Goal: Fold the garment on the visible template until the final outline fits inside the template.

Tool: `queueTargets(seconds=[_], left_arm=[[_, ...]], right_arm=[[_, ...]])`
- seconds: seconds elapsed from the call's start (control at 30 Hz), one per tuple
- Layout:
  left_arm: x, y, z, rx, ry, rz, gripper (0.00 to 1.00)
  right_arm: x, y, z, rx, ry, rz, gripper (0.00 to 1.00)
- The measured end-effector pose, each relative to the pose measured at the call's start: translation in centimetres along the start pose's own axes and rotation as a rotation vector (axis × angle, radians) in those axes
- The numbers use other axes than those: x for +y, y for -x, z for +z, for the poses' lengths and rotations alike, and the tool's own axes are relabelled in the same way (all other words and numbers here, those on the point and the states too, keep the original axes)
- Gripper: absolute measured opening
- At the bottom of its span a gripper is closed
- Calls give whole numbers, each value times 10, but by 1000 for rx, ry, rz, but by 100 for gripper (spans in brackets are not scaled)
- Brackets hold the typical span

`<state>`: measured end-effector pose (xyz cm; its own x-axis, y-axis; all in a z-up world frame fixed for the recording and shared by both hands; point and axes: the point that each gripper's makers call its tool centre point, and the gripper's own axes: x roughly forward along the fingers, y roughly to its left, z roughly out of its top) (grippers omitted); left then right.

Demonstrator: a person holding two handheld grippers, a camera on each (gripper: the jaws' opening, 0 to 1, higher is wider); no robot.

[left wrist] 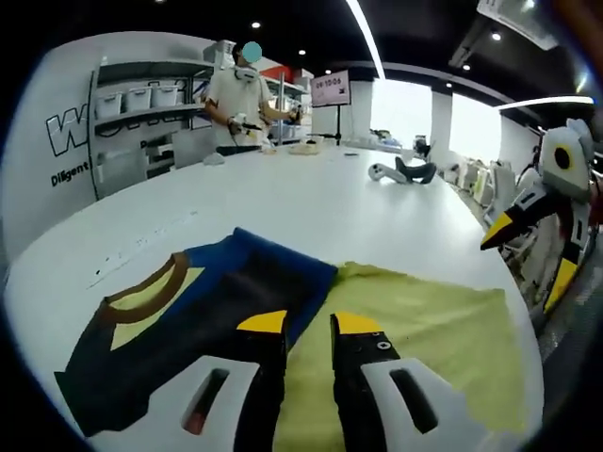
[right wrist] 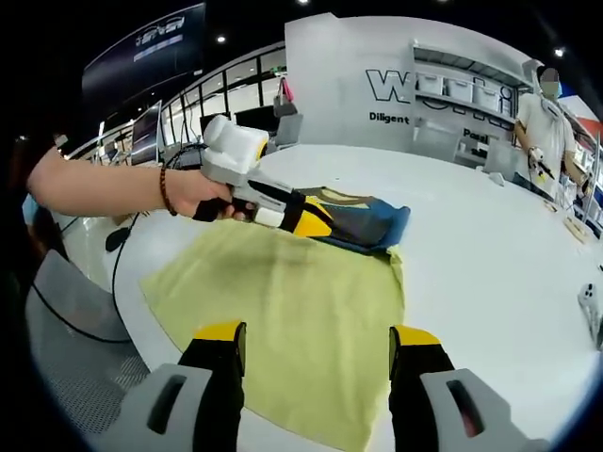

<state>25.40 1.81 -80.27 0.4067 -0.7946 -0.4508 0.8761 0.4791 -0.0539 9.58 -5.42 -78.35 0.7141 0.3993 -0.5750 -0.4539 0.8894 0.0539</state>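
While outstretched, hand point(right wrist: 200, 196) grips left gripper point(right wrist: 316, 218).

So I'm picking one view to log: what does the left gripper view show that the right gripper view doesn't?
Left gripper view: the garment's brown collar and the right gripper at its edge. Right gripper view: the hand holding the left gripper over the garment. Both: the folded dark-blue garment partly on the yellow-green template, the white table, a person at the shelves.

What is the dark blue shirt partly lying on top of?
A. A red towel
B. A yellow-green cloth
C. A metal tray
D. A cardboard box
B: the dark blue shirt overlaps one edge of a yellow-green cloth spread flat on the white table, seen in both gripper views.
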Motion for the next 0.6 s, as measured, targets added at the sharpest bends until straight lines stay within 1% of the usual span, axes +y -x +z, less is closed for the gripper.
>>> queueTargets(seconds=[0.1, 0.13, 0.2, 0.27, 0.3, 0.37, 0.47, 0.53, 0.6], left_arm=[[3, 10, 0, -9, 29, 12, 14], [5, 13, -1, -11, 36, 26, 14], [3, 22, 1, -12, 29, 35, 15], [3, 26, 2, -18, 35, 42, 15], [2, 30, 3, -30, 55, 47, 15], [1, 37, 3, -38, 71, 56, 15], [0, 45, 2, -40, 71, 75, 16], [-4, 56, 0, -32, 70, 87, 16], [-5, 66, 1, -54, 94, 100, 16]], right_arm=[[-1, 0, 1, -6, -3, -1, 59], [-1, -1, 1, -4, -4, -2, 58], [-1, -1, 2, -5, -2, -1, 59], [-2, -1, 2, -9, -2, -4, 58], [-1, -1, 1, -7, -8, 1, 58], [-2, -1, -1, -2, -8, 0, 58], [-3, 0, -1, -4, -7, -4, 58], [-3, 0, -1, -4, -9, -3, 58], [-4, 0, -1, -3, -7, -6, 58]])
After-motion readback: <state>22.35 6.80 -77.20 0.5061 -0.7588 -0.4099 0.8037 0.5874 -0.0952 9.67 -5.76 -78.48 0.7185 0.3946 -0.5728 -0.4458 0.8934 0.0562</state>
